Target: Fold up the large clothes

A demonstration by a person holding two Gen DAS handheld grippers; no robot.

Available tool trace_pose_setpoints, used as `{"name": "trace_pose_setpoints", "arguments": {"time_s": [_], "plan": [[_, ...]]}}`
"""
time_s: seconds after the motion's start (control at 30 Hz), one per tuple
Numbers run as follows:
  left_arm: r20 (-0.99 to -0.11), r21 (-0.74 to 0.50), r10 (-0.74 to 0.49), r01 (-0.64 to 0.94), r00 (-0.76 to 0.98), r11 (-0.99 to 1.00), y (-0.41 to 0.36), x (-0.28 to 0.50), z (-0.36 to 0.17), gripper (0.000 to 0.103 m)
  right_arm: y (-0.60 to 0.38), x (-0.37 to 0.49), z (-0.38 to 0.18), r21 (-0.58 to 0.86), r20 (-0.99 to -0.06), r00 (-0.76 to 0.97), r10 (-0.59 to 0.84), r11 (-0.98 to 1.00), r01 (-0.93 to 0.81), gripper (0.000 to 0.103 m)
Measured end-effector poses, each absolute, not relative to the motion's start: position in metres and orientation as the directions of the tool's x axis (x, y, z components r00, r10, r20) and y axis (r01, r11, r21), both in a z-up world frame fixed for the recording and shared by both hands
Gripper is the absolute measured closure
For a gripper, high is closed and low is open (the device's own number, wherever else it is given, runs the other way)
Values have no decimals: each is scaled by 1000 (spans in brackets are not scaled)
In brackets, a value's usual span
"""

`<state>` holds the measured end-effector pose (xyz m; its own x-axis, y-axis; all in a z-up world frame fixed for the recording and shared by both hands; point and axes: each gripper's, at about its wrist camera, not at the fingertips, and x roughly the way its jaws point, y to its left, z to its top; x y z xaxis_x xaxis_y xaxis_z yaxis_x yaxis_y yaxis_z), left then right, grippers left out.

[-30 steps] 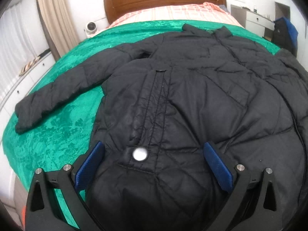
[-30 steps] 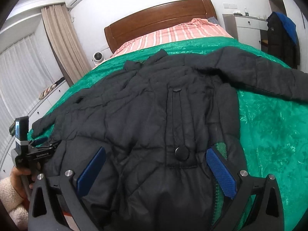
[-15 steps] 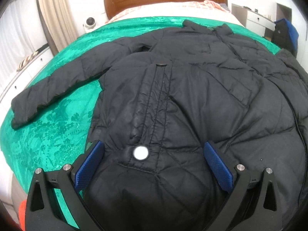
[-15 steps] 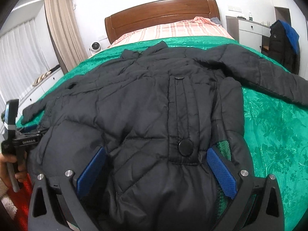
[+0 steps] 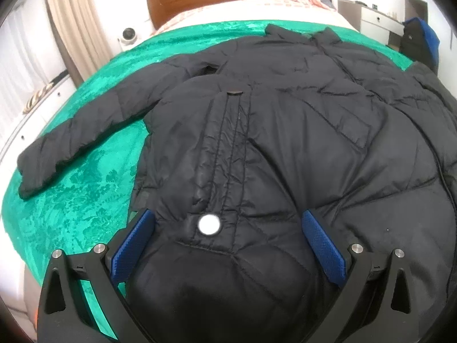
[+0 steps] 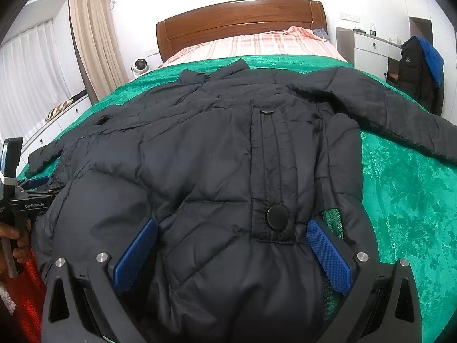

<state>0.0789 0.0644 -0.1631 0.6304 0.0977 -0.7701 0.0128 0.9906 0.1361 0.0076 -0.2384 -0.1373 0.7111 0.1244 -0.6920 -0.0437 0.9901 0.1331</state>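
Black jacket hem lies between both spread tongs.

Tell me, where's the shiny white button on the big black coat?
In the left wrist view, the white button sits low on the black coat, between the left gripper's open jaws.

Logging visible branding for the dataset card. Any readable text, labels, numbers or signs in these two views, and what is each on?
"GenRobot.AI": white lettering on the black body of the left gripper, seen at the left edge of the right wrist view.
Chest logo on the dark jacket hanging by the dresser: too small to read.
Black puffer coat and its snap buttons: no legible text.
Nothing else readable in either view.
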Motion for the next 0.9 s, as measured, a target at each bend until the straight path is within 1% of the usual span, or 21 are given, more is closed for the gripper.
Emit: {"name": "trace_pose_setpoints", "arguments": {"time_s": [0.6,0.9], "plan": [[-736,121,84,8,672,993,69,64,-153,0,-236,7,-141,114,-695,710,112,992,-46,0],[-670,111,86,-15,737,994,69,52,-131,0,-234,7,-142,100,-695,711,104,994,-47,0]]}}
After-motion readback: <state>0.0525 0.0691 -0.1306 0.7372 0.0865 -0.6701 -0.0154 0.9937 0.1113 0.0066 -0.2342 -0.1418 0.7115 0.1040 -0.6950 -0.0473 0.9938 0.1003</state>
